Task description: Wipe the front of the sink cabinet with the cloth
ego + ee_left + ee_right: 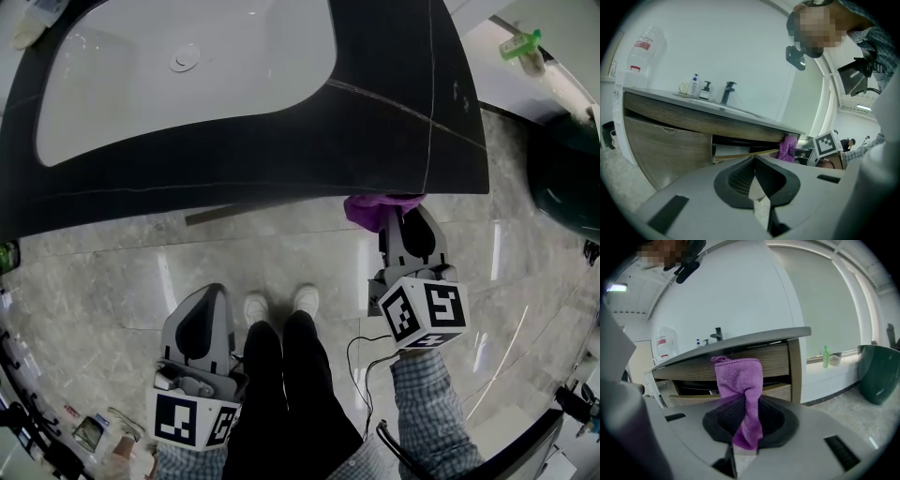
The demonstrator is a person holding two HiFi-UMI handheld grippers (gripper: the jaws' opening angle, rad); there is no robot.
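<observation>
Pale marble floor (122, 281), dark-topped sink cabinet (773, 359), right tool (747, 427) gripping purple cloth (738, 376)

I have the purple cloth (739, 380) pinched in my right tool (746, 434). Its bunched terry top stands up past the tips, and a twisted tail hangs back between them. Straight ahead of the tool is the sink cabinet front (774, 360), brown wood-grain panels under a grey top. The cloth appears to press against its upper panel, near the right-hand end.
</observation>
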